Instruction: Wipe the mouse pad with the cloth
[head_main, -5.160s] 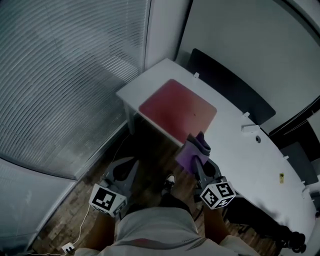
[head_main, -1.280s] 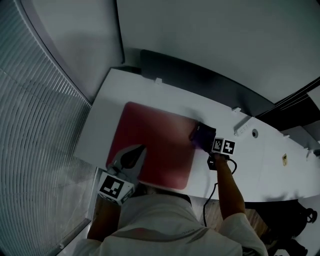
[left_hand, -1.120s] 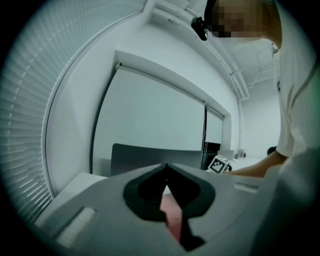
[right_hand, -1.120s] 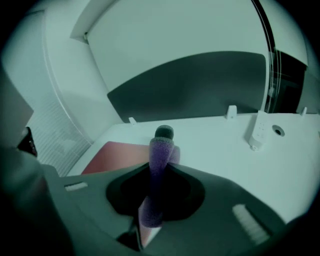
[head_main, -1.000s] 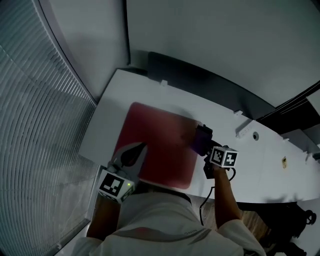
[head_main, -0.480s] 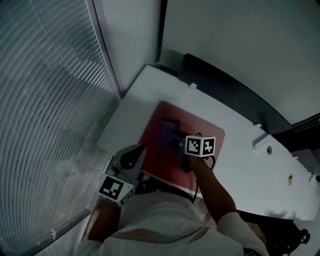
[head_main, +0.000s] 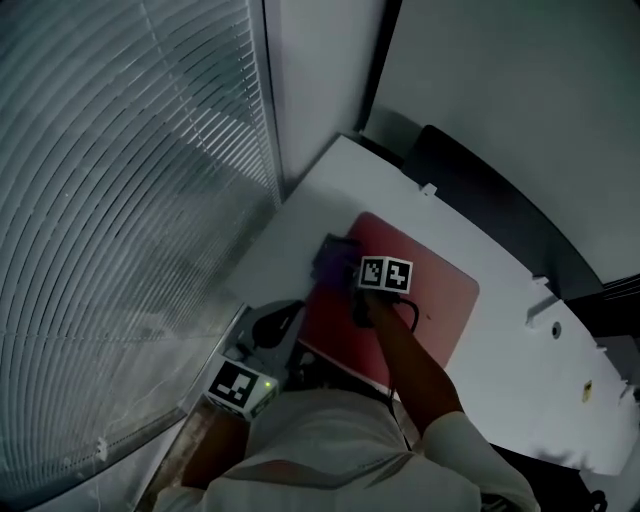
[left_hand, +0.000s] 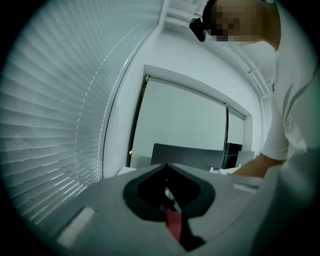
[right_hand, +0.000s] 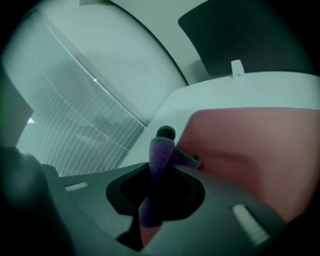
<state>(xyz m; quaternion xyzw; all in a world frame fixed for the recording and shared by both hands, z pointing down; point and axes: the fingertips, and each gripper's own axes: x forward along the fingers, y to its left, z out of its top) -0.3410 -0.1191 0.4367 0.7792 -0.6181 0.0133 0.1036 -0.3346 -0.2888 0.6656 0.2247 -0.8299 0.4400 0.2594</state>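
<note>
**Scene layout.** The slatted grey window blind (head_main: 120, 180) fills the left of the head view. The white desk (head_main: 300, 215) runs from beside the blind off to the right. A red rectangular mouse pad (head_main: 440, 300) lies flat on the desk's left end. Its left edge faces the blind, with a strip of bare desk between them.

**Left gripper.** The left gripper (head_main: 290, 312) hangs at the desk's near edge, just beside the pad's near-left corner. In the left gripper view its jaws are pressed together on nothing. Only a sliver of red pad shows through the gap below their tips.

**Right gripper.** The right gripper (head_main: 345, 270) is over the pad's left edge, with the forearm lying across the pad behind it. Its jaws are pinched on a folded purple cloth (head_main: 330, 262).

**Cloth.** In the right gripper view the cloth (right_hand: 159, 165) stands up between the jaws. A lower fold reaches the pad's boundary with the white desk. It appears to rest on that boundary, but pressure cannot be judged.

**Controlling relation.** The cloth is at the pad's blind-side limit, so nearly all the pad surface (right_hand: 250, 145) lies to the right of the jaws. The wiping stroke probably has to run rightward, away from the blind. The right hand is the working hand. The left is placed to steady the near corner if the pad slips.
</note>
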